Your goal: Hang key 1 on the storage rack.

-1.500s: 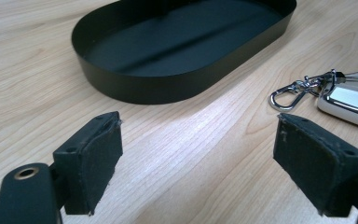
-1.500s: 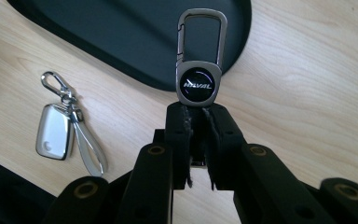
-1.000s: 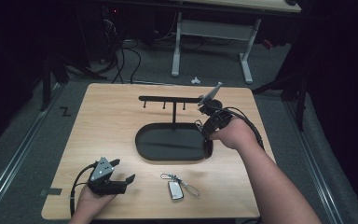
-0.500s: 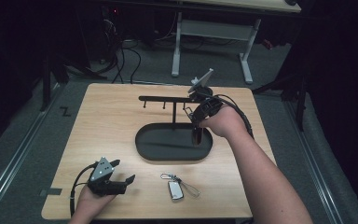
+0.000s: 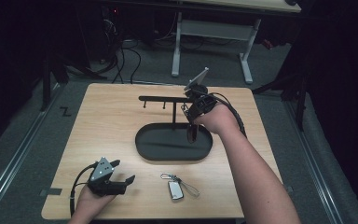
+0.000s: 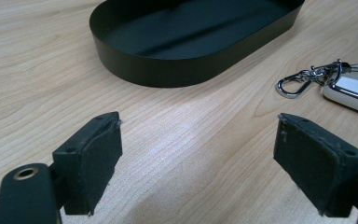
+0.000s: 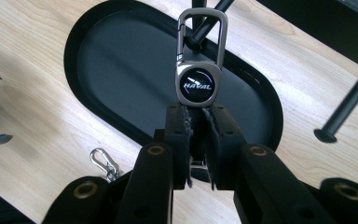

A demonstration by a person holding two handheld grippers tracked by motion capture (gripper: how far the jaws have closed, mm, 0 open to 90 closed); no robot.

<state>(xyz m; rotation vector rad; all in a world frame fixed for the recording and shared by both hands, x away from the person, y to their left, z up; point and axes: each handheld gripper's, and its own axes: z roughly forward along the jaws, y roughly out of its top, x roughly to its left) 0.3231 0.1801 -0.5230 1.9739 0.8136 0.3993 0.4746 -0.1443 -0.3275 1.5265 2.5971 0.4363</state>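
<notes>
Right gripper [image 7: 196, 122] is clamping a HAVAL keychain [image 7: 200, 70], holding it above the black oval tray [image 5: 144, 144] beside the rack's post [image 5: 174, 112]. Left gripper [image 6: 205, 163] is resting, jaws wide apart, near the table's [image 5: 112, 112] front edge; white key fob [image 5: 175, 189] is lying on bare wood alongside.

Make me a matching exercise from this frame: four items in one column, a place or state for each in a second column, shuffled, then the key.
Column 1
1. left gripper
2. right gripper
3. Haval key fob
4. white key fob

Column 2
A. lying flat on the wooden table, a silver clip attached
B. jaws wide apart, low over bare wood at the near edge
C. pinched by its lower end, its carabiner loop up by the rack over the black oval tray
D. jaws closed on a keychain

Pairs: 1-B, 2-D, 3-C, 4-A
</notes>
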